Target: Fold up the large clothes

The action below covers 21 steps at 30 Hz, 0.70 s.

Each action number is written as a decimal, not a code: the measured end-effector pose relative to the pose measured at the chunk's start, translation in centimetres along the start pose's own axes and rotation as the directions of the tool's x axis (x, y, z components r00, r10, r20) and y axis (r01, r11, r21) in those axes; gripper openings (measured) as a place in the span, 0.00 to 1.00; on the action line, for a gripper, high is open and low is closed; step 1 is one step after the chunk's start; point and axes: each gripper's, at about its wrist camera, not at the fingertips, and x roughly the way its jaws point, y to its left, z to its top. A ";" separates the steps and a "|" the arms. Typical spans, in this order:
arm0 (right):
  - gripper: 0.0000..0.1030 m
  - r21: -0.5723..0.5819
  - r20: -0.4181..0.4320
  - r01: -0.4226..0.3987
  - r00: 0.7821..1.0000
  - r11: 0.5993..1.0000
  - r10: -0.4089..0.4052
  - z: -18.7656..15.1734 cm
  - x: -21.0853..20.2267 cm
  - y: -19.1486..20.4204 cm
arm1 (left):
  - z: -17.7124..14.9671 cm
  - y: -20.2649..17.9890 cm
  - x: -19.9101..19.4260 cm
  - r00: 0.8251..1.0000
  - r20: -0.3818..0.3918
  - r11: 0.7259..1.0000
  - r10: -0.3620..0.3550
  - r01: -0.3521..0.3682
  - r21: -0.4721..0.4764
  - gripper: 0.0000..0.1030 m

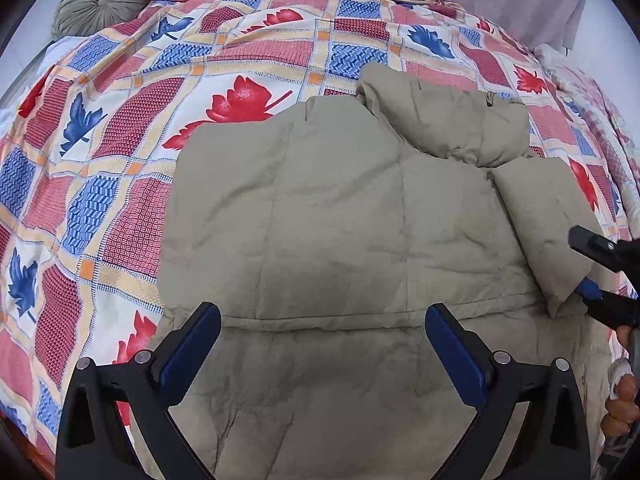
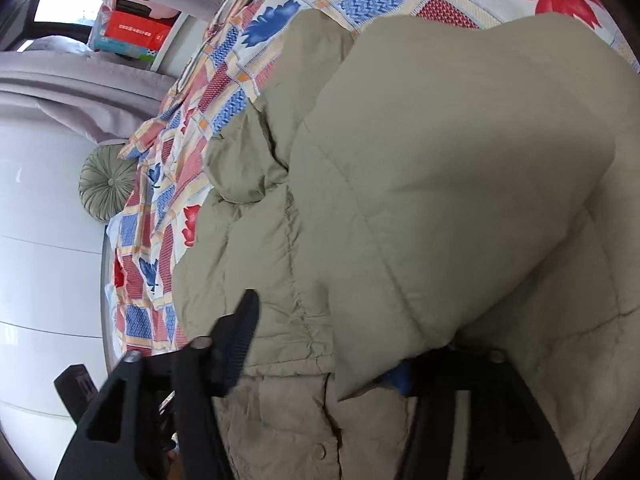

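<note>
1. The khaki puffer jacket (image 1: 340,216) lay flat on the bed, quilted into broad padded panels with stitched seams, its matte fabric finely creased.
2. Its hood (image 1: 448,120) sat bunched in a soft roll at the far end, and one padded sleeve (image 1: 536,224) was folded inward over the body.
3. The left tool (image 1: 322,344) hovered over the near hem with its blue-padded fingers spread wide, gripping nothing.
4. The right tool (image 1: 588,268) reached in from the right edge at the cuff of that sleeve; one black finger lay above the fabric and a blue pad below, with the cuff between them, jaws apart.
5. In the right wrist view the sleeve (image 2: 460,168) bulged large and smooth in front of the lens, its end draped over the blue pad (image 2: 400,380); a snap button (image 2: 319,450) showed on the jacket's edge below.
6. The bedspread (image 1: 120,152) was a woven patchwork print of red and blue leaves, pink crosshatched squares and cream bands with orange squares.
7. A round pleated grey-green cushion (image 1: 102,0) with a centre button rested at the bed's far corner against a pale wall.
8. Grey curtains (image 2: 80,80) hung behind the bed, and a red box (image 2: 136,32) sat on a ledge.
</note>
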 end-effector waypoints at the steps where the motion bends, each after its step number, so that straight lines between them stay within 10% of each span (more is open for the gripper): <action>1: 0.68 0.011 0.009 -0.006 1.000 1.000 0.006 -0.2 -0.9 0.1 | 0.1 0.0 -0.1 1.000 0.002 1.000 -0.005 0.005 -0.003 0.99; 9: 0.67 0.243 0.164 -0.059 0.986 0.968 0.019 2.2 -5.1 -3.9 | 1.7 1.2 -0.7 0.998 0.029 0.998 -0.053 0.054 -0.032 0.99; 11: 0.52 0.274 0.185 -0.088 0.982 0.958 0.037 3.1 -5.0 -4.1 | 2.3 2.2 -1.2 0.996 0.044 0.996 -0.082 0.084 -0.043 0.99; 12: 0.29 0.263 0.187 -0.086 0.982 0.961 0.036 3.7 -4.7 -3.5 | 2.6 2.8 -1.5 0.994 0.053 0.994 -0.092 0.095 -0.047 0.99; 21: 0.21 -0.260 0.013 0.018 1.000 0.966 -0.015 1.3 2.2 9.7 | 3.3 7.2 -2.3 0.968 0.077 0.959 -0.239 0.248 -0.139 0.99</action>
